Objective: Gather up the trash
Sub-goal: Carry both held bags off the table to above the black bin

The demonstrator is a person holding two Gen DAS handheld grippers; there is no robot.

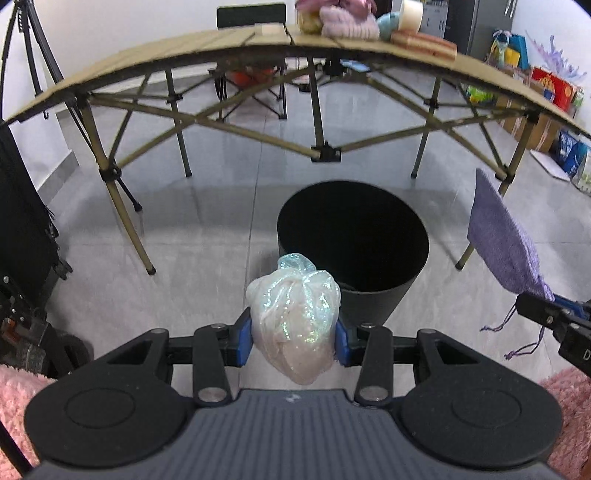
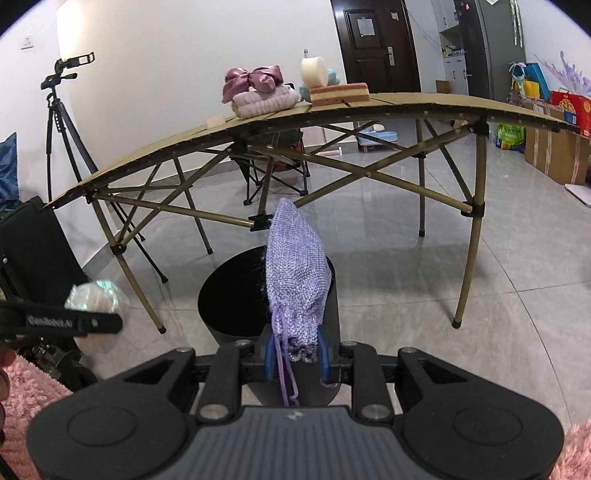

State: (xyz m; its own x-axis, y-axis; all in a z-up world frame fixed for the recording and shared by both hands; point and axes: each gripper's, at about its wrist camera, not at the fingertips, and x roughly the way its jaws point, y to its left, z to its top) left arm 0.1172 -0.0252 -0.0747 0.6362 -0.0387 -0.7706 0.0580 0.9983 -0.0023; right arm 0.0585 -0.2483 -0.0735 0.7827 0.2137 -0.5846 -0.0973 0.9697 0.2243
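My left gripper [image 1: 293,341] is shut on a shiny translucent plastic bundle [image 1: 293,314], held just short of the near rim of a black trash bin [image 1: 352,243] on the floor. In the right wrist view my right gripper [image 2: 297,356] is shut on the drawstring neck of a purple knitted pouch [image 2: 295,273], which sticks up over the black trash bin [image 2: 229,295]. The pouch [image 1: 498,240] and the right gripper also show at the right edge of the left wrist view. The bundle [image 2: 96,302] and the left gripper appear at the left of the right wrist view.
A folding camp table [image 1: 147,59] stands beyond the bin, with folded towels [image 2: 264,101], sponges [image 2: 340,92] and a tape roll [image 1: 412,13] on top. A tripod [image 2: 59,122] stands left; boxes and bags [image 1: 550,92] line the right wall. Pink fuzzy fabric [image 1: 18,398] lies at the lower corners.
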